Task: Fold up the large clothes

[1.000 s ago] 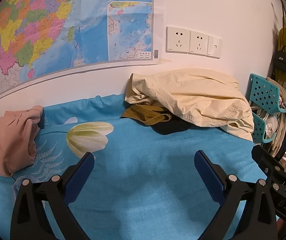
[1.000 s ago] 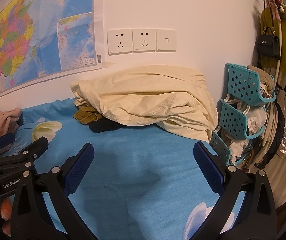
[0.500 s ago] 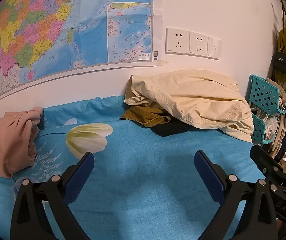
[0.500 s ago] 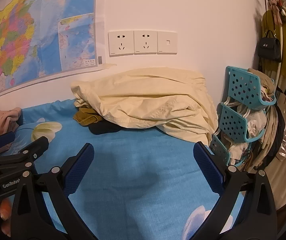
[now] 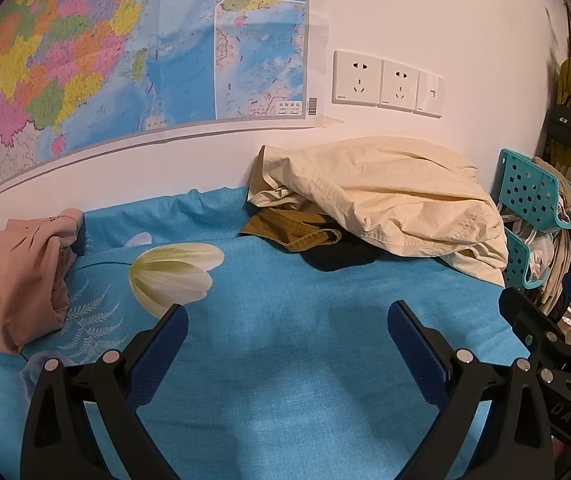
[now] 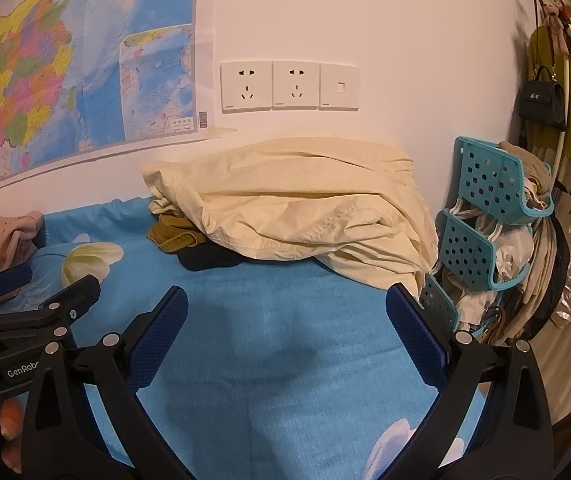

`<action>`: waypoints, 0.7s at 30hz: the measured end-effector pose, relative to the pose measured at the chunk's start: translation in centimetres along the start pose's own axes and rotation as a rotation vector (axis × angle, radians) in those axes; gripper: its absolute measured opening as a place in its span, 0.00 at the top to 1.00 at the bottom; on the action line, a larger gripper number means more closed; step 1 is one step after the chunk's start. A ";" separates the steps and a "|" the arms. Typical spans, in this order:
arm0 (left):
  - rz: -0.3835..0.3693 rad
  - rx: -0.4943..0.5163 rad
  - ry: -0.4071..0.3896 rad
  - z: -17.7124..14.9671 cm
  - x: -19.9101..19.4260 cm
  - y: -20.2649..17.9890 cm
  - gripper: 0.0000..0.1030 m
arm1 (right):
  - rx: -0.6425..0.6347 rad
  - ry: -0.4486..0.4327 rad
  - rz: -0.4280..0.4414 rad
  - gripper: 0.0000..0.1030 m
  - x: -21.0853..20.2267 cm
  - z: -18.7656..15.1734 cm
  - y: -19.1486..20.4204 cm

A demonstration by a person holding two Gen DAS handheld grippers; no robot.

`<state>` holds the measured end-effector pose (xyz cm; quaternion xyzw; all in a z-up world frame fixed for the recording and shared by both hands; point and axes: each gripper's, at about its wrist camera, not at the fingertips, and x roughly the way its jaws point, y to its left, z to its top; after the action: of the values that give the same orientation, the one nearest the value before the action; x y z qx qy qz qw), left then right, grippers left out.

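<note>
Left gripper point(image 5: 285, 332): held low over the blue bedsheet point(image 5: 285, 380); its jaws are spread wide and nothing is held between the blue pads point(image 5: 157, 356). It is also seen at the left edge of the right wrist view point(image 6: 25, 312).

Right gripper point(image 6: 285, 328): likewise held over the sheet, with jaws spread wide and nothing gripped. Part of it is seen at the right edge of the left wrist view point(image 5: 557, 332).

Cream garment point(image 5: 385, 204): a large crumpled piece of clothing is heaped at the far side of the bed against the wall, ahead of both grippers and well apart from them. In the right wrist view point(image 6: 297, 216) it is seen to reach the bed's right edge, near the teal rack.

Olive garment point(image 5: 293, 228): partly covered by the cream garment, its edge sticking out on the left.

Black garment point(image 5: 337, 256): laid just beside the olive one, under the front edge of the cream heap.

Pink garment point(image 5: 13, 280): bunched at the far left of the bed, well apart from the heap.

Bedsheet print: a white tulip point(image 5: 173, 272) is shown between the pink garment and the heap.

Wall: a map point(image 5: 105, 52) is hung on the left, with sockets point(image 5: 385, 82) to its right above the heap.

Teal rack point(image 6: 489, 220): stood beside the bed on the right, stuffed with cloth items.

Black handbag point(image 6: 543, 100): hung at the far right among hanging clothes.
</note>
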<state>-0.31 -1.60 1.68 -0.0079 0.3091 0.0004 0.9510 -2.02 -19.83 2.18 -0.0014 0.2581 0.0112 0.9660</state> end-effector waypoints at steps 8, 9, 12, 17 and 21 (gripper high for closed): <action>0.002 -0.004 0.002 0.0 0.2 0.1 0.06 | -0.003 0.002 0.003 0.05 0.3 0.0 0.1; 0.001 -0.004 0.002 0.0 0.2 0.1 0.06 | 0.000 0.001 0.005 0.05 0.2 0.0 0.1; 0.001 -0.005 0.003 0.0 0.3 0.1 0.06 | -0.002 0.001 0.003 0.05 0.2 0.1 0.1; 0.002 -0.006 0.007 0.0 0.5 0.0 0.06 | -0.009 0.003 0.005 0.05 0.4 0.1 0.0; 0.000 -0.010 0.017 0.0 0.8 0.0 0.06 | -0.014 0.005 0.005 0.05 0.6 0.0 0.1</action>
<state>0.28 -1.60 1.19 -0.0128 0.3173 0.0019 0.9482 -1.50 -19.72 1.87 -0.0075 0.2607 0.0157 0.9653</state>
